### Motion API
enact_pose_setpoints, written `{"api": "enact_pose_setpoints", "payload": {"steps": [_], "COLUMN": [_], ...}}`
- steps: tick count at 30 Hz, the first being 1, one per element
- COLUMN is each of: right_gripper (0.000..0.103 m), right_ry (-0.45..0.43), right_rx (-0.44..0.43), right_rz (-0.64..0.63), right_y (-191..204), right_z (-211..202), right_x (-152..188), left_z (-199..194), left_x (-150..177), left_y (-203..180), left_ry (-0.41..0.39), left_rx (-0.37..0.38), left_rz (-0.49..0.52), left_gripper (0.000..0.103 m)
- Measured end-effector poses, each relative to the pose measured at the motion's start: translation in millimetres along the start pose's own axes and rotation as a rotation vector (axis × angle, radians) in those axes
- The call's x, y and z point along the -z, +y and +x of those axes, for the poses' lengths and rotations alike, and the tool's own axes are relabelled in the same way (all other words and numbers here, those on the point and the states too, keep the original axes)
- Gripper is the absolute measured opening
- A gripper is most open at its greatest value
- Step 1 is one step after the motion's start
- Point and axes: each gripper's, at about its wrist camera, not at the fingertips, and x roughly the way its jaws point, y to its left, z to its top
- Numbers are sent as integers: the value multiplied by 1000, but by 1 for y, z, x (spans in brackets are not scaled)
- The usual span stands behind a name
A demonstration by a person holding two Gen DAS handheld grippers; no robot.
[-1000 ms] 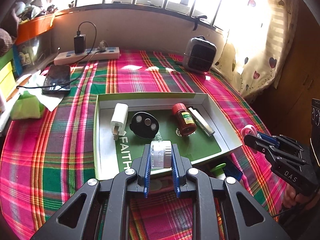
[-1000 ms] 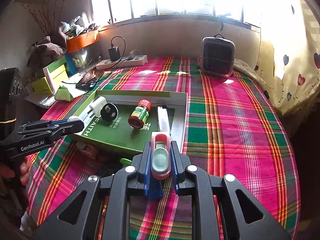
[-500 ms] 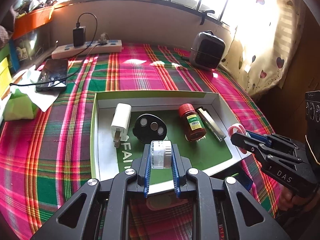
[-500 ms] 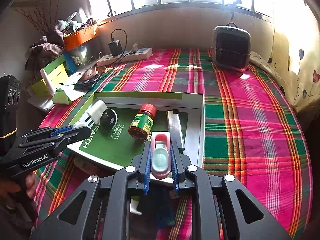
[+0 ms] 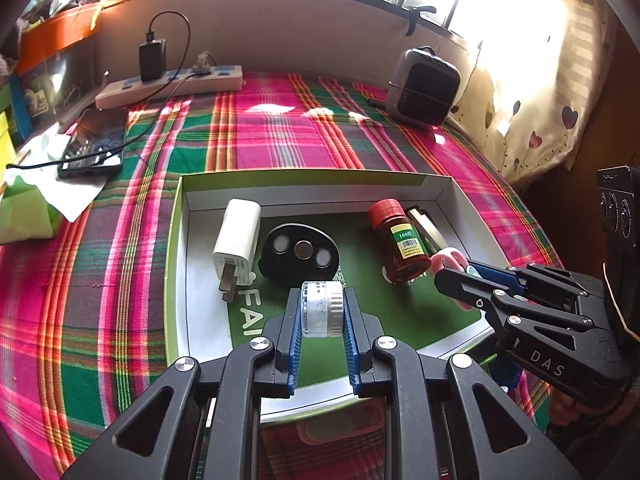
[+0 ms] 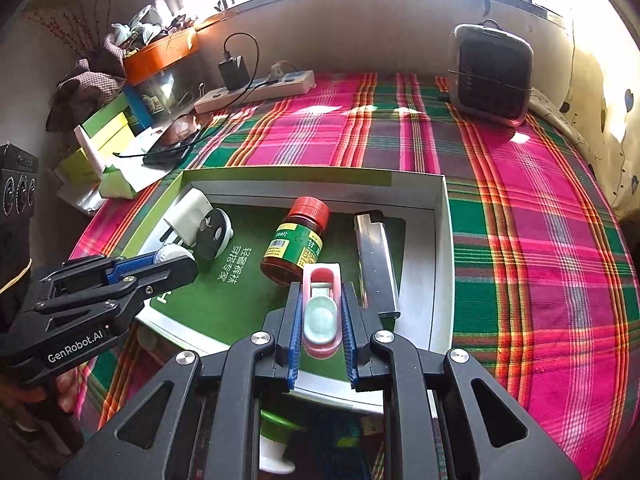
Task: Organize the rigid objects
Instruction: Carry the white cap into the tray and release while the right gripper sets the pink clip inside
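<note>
My left gripper (image 5: pixel 321 304) is shut on a small clear jar with a white lid (image 5: pixel 322 314), held over the front of a shallow green-lined box (image 5: pixel 308 184). My right gripper (image 6: pixel 321 312) is shut on a pink and pale-green case (image 6: pixel 321 312), held over the box's front right part. Inside the box lie a white plug charger (image 5: pixel 237 240), a black oval piece with round insets (image 5: pixel 298 254), a red-capped brown bottle (image 5: pixel 402 246) on its side and a silver bar (image 6: pixel 376 264). Each gripper shows in the other's view: the right gripper (image 5: pixel 450 266), the left gripper (image 6: pixel 176 258).
The box rests on a pink and green plaid cloth (image 6: pixel 532 240). At the back stand a small grey heater (image 5: pixel 422 92), a power strip (image 5: pixel 168 86) with a black adapter, and a phone (image 5: pixel 94 142) on its cable. Green boxes and paper crowd the left edge (image 6: pixel 104 136). A green and white object (image 6: pixel 276 440) lies below the right gripper.
Both grippers have moved forward and down over the box with their loads. The right one went from outside the box's front edge to over its inside.
</note>
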Motion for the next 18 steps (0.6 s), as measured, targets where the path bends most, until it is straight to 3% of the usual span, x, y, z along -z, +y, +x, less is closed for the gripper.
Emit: {"api": "enact_pose_setpoints", "payload": {"steps": [18], "right_gripper": [19], "right_ry": [-1], "right_rx": [114], "right_rz": [-73], "right_y": [3], "right_z": [16], "right_x": [0], "left_z": [15], "left_x": [-2], "left_y": [2], "left_ry": [25], "left_rx": [-13], "left_rz": [-2], "left_gripper": [18]}}
